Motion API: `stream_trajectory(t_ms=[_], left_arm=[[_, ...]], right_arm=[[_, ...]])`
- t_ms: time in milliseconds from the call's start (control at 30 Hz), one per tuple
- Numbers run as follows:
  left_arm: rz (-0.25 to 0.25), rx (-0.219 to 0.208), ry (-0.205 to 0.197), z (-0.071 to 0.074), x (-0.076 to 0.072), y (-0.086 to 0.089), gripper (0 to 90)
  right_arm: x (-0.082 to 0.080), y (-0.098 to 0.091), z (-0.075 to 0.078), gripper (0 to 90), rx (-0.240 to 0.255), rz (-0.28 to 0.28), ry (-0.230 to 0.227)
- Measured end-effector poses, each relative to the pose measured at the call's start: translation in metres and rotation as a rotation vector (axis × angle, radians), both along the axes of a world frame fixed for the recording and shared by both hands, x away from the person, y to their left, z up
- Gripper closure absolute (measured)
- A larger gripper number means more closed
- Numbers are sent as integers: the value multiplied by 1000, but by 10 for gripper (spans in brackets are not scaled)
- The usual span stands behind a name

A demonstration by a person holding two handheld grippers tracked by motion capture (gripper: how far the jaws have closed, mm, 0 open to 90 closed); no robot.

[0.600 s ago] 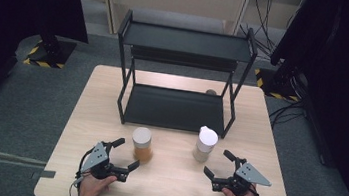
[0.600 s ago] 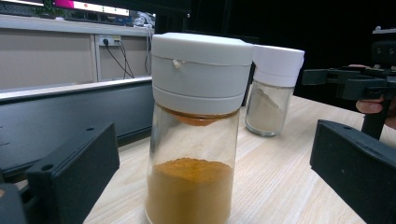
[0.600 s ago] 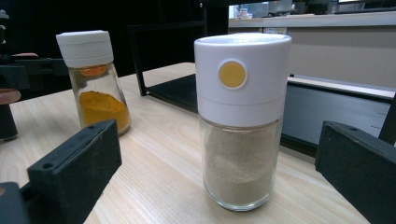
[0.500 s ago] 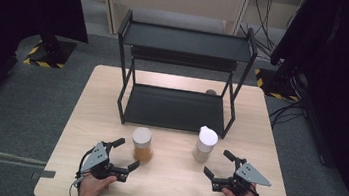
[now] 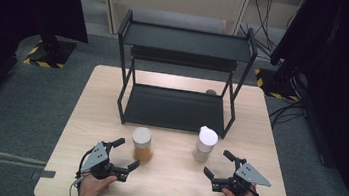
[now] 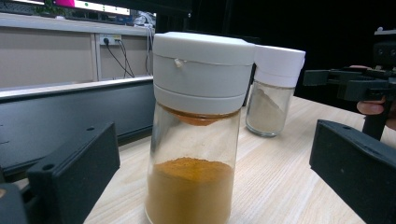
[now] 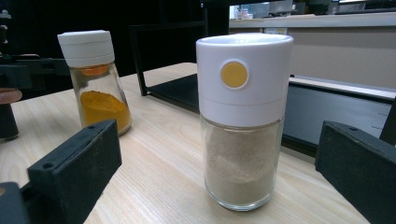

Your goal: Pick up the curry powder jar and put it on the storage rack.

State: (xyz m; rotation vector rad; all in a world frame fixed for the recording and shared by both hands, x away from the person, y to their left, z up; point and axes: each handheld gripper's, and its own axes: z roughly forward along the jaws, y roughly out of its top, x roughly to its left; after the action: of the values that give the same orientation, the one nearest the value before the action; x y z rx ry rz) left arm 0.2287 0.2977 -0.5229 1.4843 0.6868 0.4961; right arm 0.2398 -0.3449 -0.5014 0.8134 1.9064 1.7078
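L gripper (image 5: 121,154) is seen low on the table's near edge w/ jaws spread wide, nothing held; the orange-powder jar (image 5: 141,145) stands just ahead of it, between the jaw lines but untouched in the left gripper view (image 6: 194,130). R gripper (image 5: 219,165) is likewise spread wide and empty, w/ the pale-powder jar (image 5: 204,144) just ahead, clear of both jaws in the right gripper view (image 7: 243,116). Both jars are set upright on the table (image 5: 166,187), long axis vertical, white caps up, approx side by side and well apart. A yellow dot on the pale jar's cap faces the R gripper. Both stand just in front of the black shelf rack (image 5: 184,41), apparently not touching it.
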Motion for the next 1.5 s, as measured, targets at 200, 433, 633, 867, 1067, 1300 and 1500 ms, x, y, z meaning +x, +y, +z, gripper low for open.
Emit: stream_trajectory(t_ms=[200, 433, 633, 867, 1067, 1300, 1500], left_arm=[[-4, 0, -1, 0, 0, 0, 11], [-4, -10, 1, -1, 1, 0, 10], [-12, -13, 6, -1, 2, -1, 10], [-15, -8, 5, 0, 3, -4, 10], [-4, -10, 13, 2, 4, -4, 10], [-10, -18, 28, 4, 9, -8, 10], [-9, -11, 25, 6, 12, -10, 10]], right_arm=[[0, 0, 0, 7, -1, 1, 0], [0, 0, 0, 6, 0, -2, 1], [0, 1, 0, 7, 0, -3, 2], [0, 0, -1, 7, 3, -6, 3], [0, 1, -1, 7, 2, -4, 3], [1, 0, -1, 7, 4, -7, 2], [1, 0, -2, 7, 6, -5, 1]])
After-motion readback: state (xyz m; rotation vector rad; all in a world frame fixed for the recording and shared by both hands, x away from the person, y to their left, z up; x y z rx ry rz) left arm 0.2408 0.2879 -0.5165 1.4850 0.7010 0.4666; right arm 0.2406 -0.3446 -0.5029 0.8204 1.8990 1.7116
